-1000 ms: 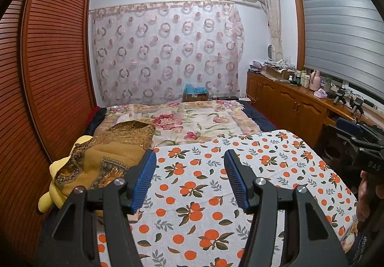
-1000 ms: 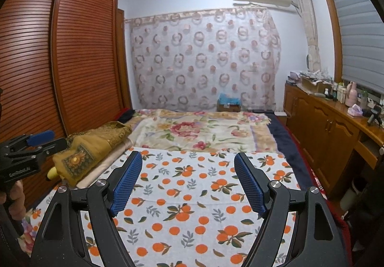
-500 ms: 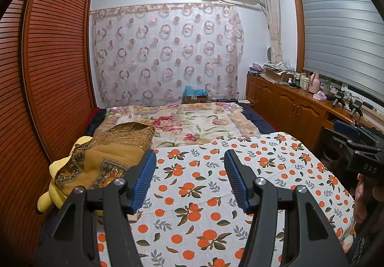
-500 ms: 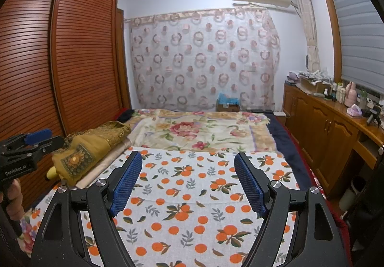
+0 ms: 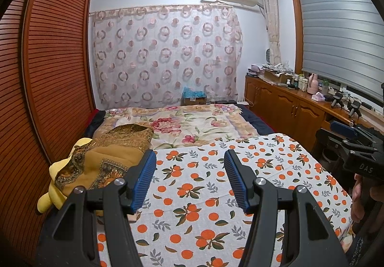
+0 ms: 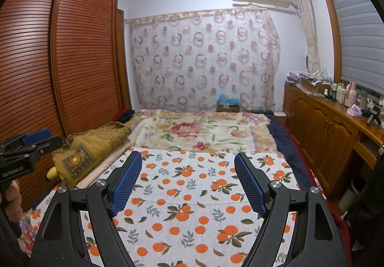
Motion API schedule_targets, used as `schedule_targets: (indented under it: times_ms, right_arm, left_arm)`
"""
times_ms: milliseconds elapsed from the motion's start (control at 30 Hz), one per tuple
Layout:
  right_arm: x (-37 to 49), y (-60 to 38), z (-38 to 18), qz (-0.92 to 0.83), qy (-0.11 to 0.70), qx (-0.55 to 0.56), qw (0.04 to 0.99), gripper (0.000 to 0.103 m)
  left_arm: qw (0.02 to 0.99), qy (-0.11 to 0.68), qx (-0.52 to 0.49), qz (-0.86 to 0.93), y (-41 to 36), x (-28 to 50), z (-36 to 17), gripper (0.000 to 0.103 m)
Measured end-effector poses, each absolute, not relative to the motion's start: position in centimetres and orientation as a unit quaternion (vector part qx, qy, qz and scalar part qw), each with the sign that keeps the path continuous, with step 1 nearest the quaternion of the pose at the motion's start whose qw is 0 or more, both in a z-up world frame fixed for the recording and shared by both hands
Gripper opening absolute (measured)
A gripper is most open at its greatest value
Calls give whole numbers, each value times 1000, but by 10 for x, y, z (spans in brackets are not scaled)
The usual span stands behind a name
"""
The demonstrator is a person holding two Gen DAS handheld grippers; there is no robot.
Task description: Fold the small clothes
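A white cloth printed with oranges (image 5: 192, 190) (image 6: 192, 195) lies flat over the near end of the bed. No small garment shows in either view. My left gripper (image 5: 189, 159) hovers over the cloth, open, with nothing between its blue pads (image 5: 144, 178). My right gripper (image 6: 188, 161) hovers over the same cloth, open wider and just as empty. Each gripper shows at the edge of the other's view: the right gripper (image 5: 348, 132) at the right edge, the left gripper (image 6: 31, 139) at the left edge, each held by a hand.
A mustard patterned bundle (image 5: 108, 159) (image 6: 88, 147) lies on a yellow plush toy (image 5: 57, 185) at the bed's left side, by the slatted wardrobe (image 5: 48, 75). A floral blanket (image 6: 199, 130) covers the far bed. A wooden cabinet (image 6: 324, 127) with bottles runs along the right.
The left wrist view has shifted very slightly. Both grippers keep the same openings, and nothing on the bed has moved.
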State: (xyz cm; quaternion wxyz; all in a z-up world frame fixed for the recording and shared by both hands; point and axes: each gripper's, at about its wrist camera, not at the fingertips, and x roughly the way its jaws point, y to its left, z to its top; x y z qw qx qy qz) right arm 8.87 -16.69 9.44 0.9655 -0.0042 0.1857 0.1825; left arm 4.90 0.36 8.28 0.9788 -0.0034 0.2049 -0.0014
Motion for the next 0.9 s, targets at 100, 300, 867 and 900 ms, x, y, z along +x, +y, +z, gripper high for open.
schedule_targets:
  times_ms: [100, 300, 867, 900]
  right_arm:
    - [89, -167, 94, 183, 186, -4, 965, 81]
    - [89, -169, 94, 179, 184, -3, 967, 81]
    - [89, -169, 94, 180, 183, -4, 967, 82]
    - [89, -169, 94, 180, 183, -4, 966, 82]
  left_arm:
    - [979, 203, -3, 0, 3, 48, 84, 59]
    - [979, 203, -3, -1, 2, 47, 84, 59]
    - [979, 202, -4, -2, 0, 46, 85, 59]
    - [979, 202, -4, -2, 0, 46, 85, 59]
